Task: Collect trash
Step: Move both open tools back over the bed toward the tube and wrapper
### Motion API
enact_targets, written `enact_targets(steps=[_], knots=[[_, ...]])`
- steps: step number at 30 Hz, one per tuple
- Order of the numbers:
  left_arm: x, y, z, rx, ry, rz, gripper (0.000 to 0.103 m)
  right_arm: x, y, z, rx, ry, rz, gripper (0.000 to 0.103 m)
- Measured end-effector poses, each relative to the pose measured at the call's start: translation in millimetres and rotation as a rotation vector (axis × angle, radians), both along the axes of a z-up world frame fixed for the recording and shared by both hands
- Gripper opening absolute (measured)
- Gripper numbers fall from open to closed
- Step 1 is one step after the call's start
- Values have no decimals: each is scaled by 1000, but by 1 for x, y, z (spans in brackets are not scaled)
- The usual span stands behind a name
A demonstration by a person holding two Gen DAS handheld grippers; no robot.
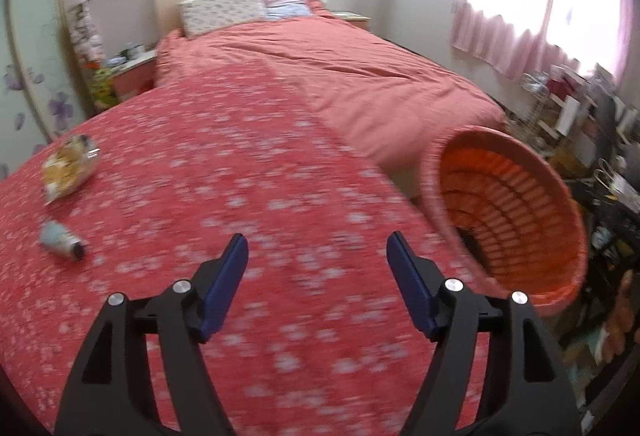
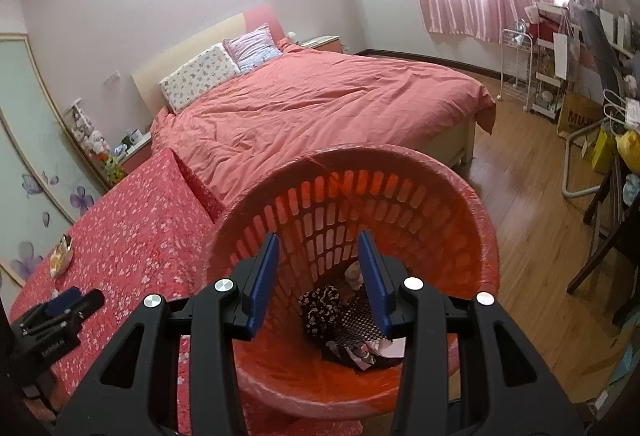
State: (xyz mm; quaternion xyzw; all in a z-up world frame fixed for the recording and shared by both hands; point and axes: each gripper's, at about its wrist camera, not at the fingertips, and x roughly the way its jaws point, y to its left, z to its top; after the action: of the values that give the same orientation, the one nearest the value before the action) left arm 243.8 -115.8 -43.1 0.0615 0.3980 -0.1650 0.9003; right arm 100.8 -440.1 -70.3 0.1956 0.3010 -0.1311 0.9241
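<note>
slotted round orange plastic basket [image 2: 360, 220] lined with film | right gripper [image 2: 318, 240] held part-open above it, empty | left gripper [image 1: 316, 238] spread wide, empty, beside it | crinkled wrapper [image 1: 70, 164] left of it

**Right gripper above the trash basket beside the bed.**
The right gripper [image 2: 318, 272] hangs over the mouth of the orange basket [image 2: 476, 220], its blue pads [image 2: 262, 284] apart with nothing between them. The basket is slotted and lined with a thin clear bag; trash [image 2: 340, 320], dark patterned scraps and pale paper, lies at its bottom. The basket stands on the wooden floor [image 2: 520, 244] just beside a red floral quilt [image 2: 132, 220]. On the quilt lie a snack wrapper [image 2: 61, 254] and, nearer, the left gripper [image 2: 60, 306]. Behind is a bed [image 2: 320, 104] under a pink duvet, with two pillows [image 2: 224, 66] at its head.
</note>
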Motion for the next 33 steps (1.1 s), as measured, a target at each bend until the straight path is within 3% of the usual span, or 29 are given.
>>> enact_targets(steps=[4, 11, 16, 22, 26, 33], knots=[[9, 47, -3, 5, 7, 114, 72, 2, 16, 4, -37, -5, 23, 50], [28, 137, -2, 23, -3, 379, 77, 10, 61, 8, -80, -4, 118, 50], [46, 180, -5, 25, 9, 528, 77, 13, 86, 7, -111, 8, 176, 50], [68, 194, -9, 16, 40, 593, 77, 19, 104, 6, -115, 25, 215, 50], [77, 196, -19, 52, 66, 606, 77, 24, 115, 5, -113, 33, 238, 50], [67, 223, -27, 6, 90, 586, 66, 29, 130, 0, -112, 45, 278, 50]])
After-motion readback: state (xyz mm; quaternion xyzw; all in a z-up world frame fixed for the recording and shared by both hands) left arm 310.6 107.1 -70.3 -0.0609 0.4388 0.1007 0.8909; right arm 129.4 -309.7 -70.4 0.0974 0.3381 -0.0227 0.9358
